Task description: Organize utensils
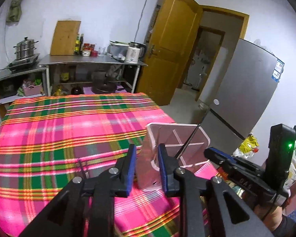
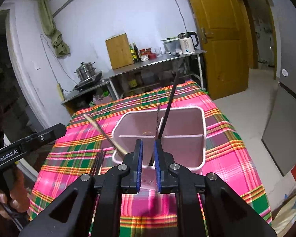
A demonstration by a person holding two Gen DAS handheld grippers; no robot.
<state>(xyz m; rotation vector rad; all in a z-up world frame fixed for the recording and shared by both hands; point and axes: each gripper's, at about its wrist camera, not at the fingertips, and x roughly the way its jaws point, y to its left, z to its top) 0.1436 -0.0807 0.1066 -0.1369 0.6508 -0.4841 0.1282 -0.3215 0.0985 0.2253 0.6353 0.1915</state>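
A pale pink utensil holder (image 2: 185, 146) with inner dividers stands on the plaid tablecloth; it also shows in the left wrist view (image 1: 179, 144). My left gripper (image 1: 147, 165) is closed on the holder's near wall. My right gripper (image 2: 148, 156) hovers over the holder's near rim, its jaws narrowly apart, with a thin black chopstick (image 2: 168, 106) rising from beside its right fingertip; I cannot tell if it grips it. The stick shows in the left wrist view (image 1: 189, 140) too. A wooden chopstick (image 2: 102, 131) leans left of the holder. Dark fork tines (image 2: 98, 162) lie on the cloth.
The table (image 1: 69, 130) has a pink, green and orange plaid cloth. Behind it stand steel shelves (image 1: 92, 61) with a kettle, jars, a cutting board and a steamer pot. A grey fridge (image 1: 244, 92) and an open wooden door (image 1: 171, 45) are on the right.
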